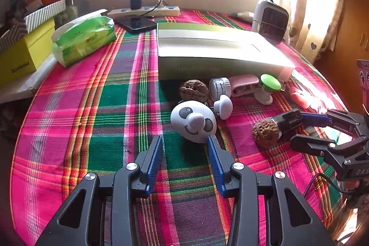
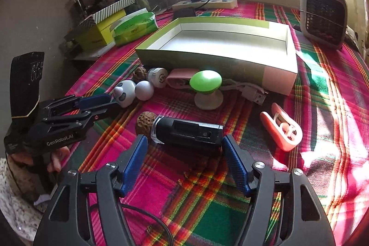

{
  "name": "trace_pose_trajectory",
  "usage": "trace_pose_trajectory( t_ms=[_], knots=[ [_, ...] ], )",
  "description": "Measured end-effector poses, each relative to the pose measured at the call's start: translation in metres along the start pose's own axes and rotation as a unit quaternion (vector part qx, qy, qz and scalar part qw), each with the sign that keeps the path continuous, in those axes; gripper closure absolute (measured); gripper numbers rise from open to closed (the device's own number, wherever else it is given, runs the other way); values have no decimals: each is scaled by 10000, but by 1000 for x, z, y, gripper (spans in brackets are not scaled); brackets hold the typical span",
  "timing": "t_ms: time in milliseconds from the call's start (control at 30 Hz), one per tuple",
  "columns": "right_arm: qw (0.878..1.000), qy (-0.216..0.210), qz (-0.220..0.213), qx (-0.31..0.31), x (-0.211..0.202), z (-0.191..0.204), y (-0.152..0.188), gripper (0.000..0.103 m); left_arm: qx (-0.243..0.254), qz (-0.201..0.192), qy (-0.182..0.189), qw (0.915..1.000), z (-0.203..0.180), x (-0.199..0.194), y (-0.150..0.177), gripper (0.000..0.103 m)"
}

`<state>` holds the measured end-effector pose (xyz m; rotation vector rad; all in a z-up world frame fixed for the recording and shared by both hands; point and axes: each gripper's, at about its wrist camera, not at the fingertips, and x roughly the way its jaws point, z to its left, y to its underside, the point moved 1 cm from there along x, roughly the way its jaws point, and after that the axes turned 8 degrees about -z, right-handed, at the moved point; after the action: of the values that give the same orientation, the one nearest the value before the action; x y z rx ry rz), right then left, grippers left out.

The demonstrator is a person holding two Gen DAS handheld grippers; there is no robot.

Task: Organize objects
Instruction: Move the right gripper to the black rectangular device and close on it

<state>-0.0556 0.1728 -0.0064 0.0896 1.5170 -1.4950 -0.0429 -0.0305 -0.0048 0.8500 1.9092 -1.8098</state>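
A black cylindrical device [image 2: 189,133] lies crosswise on the plaid cloth between the fingertips of my right gripper [image 2: 184,139]. The jaws stand open, with a small gap at its clear end. A walnut [image 2: 144,122] touches that end. My left gripper [image 1: 185,138] is open just short of a white panda-face toy [image 1: 193,121], its right fingertip at the toy's edge. Behind stands an open green-and-white box [image 2: 207,59], empty inside. In the left wrist view my right gripper [image 1: 296,128] reaches in from the right around the device [image 1: 286,122].
Along the box front lie a second walnut [image 1: 193,90], a white mushroom toy [image 1: 224,105], a green-capped toy [image 2: 205,82], a pink case [image 2: 177,80] and a USB cable [image 2: 251,90]. A pink clip [image 2: 282,128] lies right. A heater [image 2: 322,15], tissue pack [image 1: 85,38] and power strip [image 1: 143,10] stand behind.
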Motion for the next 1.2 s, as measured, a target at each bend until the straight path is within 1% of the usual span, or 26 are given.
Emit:
trace_pose_trajectory(
  t_ms=[100,233,267,367,500,600,733,800,833,900,967,1067,1200],
  knots=[
    [9997,6,70,-248,-4,7,6,40,2,0,-1,10000,0,0,0,65],
    [9979,432,-53,-487,-5,4,2,40,-1,3,-5,10000,-1,0,0,65],
    [9973,448,-96,-567,-6,4,-1,40,2,3,-9,10000,0,1,0,65],
    [9942,407,-137,-981,-2,11,-7,40,-7,6,-7,10000,0,0,0,65],
    [9897,370,113,-1375,11,16,-8,40,-55,43,13,10000,3,0,0,65],
    [9903,182,273,-1351,19,12,-8,40,-55,57,-10,10000,4,0,0,65],
    [9902,142,259,-1365,19,14,-7,41,-73,68,-6,10000,5,0,1,65],
    [9906,158,238,-1340,18,13,-6,50,-61,76,0,10000,4,0,1,65],
    [9910,178,215,-1311,17,12,-5,52,-51,77,5,10000,3,0,1,65],
    [9914,214,180,-1276,14,13,-4,63,-45,78,14,10000,3,0,1,65],
    [9916,274,172,-1256,12,13,-2,68,-46,79,22,10000,3,0,0,65],
    [9922,376,141,-1180,8,13,0,71,-42,79,18,10000,2,0,0,65],
    [9943,529,89,-917,2,8,4,72,-54,81,21,10000,2,0,0,65]
  ],
)
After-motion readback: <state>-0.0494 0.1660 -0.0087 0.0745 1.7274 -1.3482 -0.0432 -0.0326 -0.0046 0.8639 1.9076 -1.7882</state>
